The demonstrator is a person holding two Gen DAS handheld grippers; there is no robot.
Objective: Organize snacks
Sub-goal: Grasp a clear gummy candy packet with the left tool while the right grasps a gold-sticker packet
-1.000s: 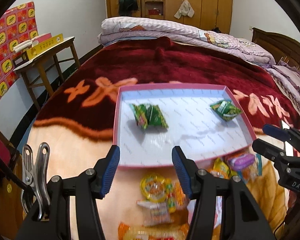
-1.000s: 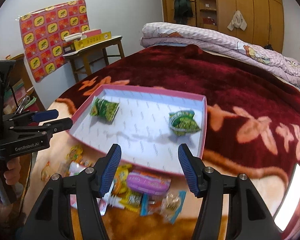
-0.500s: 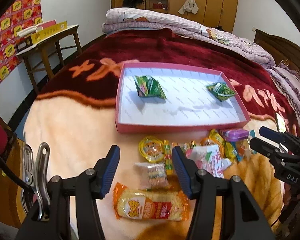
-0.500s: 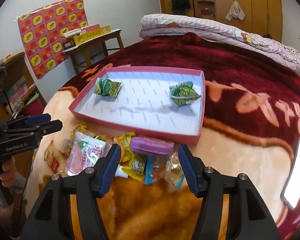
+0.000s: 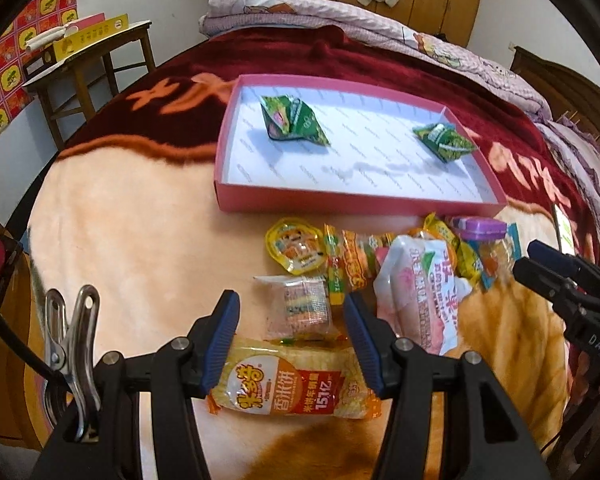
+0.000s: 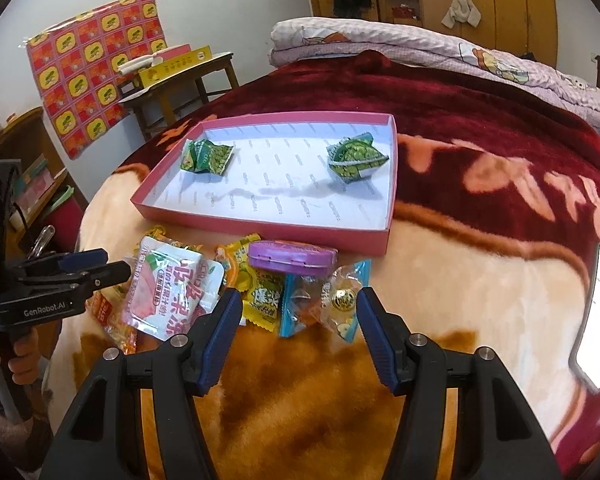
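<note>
Pink tray (image 5: 340,200) on our bed holds two green packets (image 5: 294,120) (image 5: 444,142); loose snacks (image 6: 236,284) lie before it. We hold left gripper (image 5: 290,340) and right gripper (image 6: 296,332) spread, empty.

Left gripper's fingers (image 5: 224,336) hide the rice-cracker packet's (image 5: 292,388) ends.
</note>
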